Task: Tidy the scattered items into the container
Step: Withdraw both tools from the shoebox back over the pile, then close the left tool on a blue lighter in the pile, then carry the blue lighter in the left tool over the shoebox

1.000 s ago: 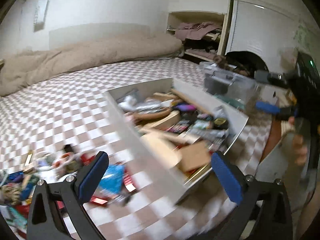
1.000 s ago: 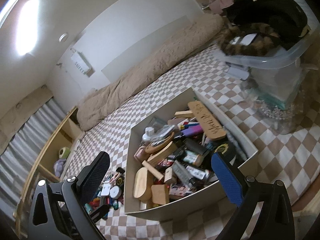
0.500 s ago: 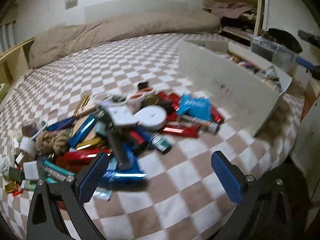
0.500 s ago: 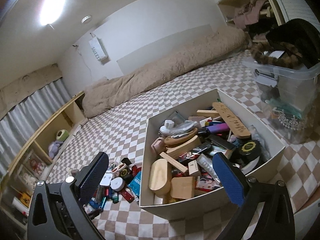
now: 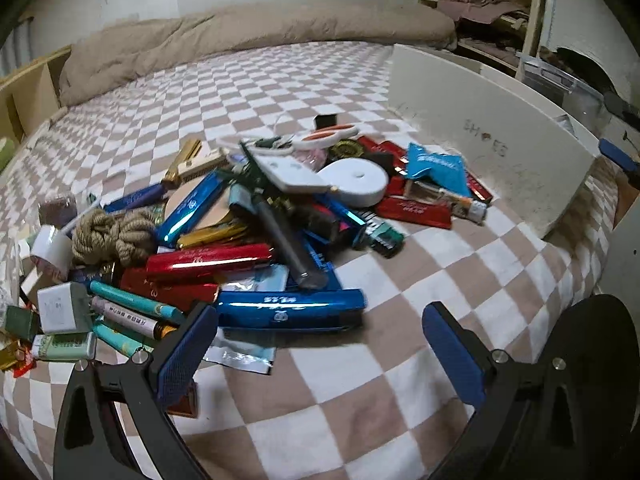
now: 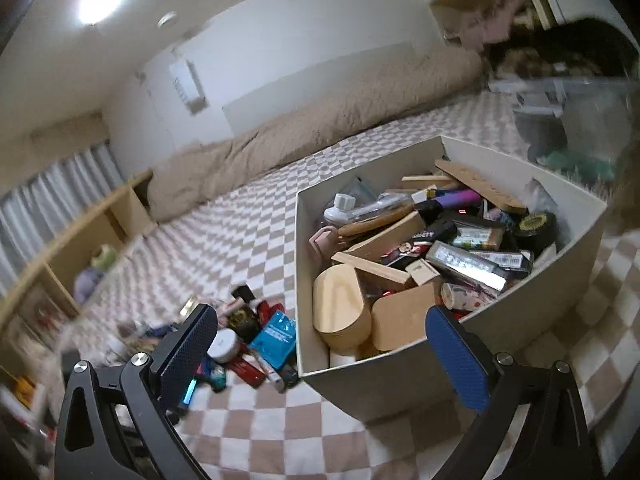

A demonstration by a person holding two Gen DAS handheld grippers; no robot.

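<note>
A pile of scattered small items lies on the checked bedcover: a long blue case, a red case, a rope coil, a white round tin and a blue sachet. My left gripper is open and empty, just in front of the blue case. The white box stands to the right of the pile. In the right wrist view the box is full of wooden pieces and packets, with the pile to its left. My right gripper is open and empty above the box's near corner.
A beige duvet lies rolled along the far side of the bed. A clear plastic bin stands beyond the box. Low wooden shelves run along the left wall. An open closet is at the back right.
My left gripper has swung from the box to the pile and come closer to the blue case. My right gripper has dropped and tilted towards the box's near corner.
</note>
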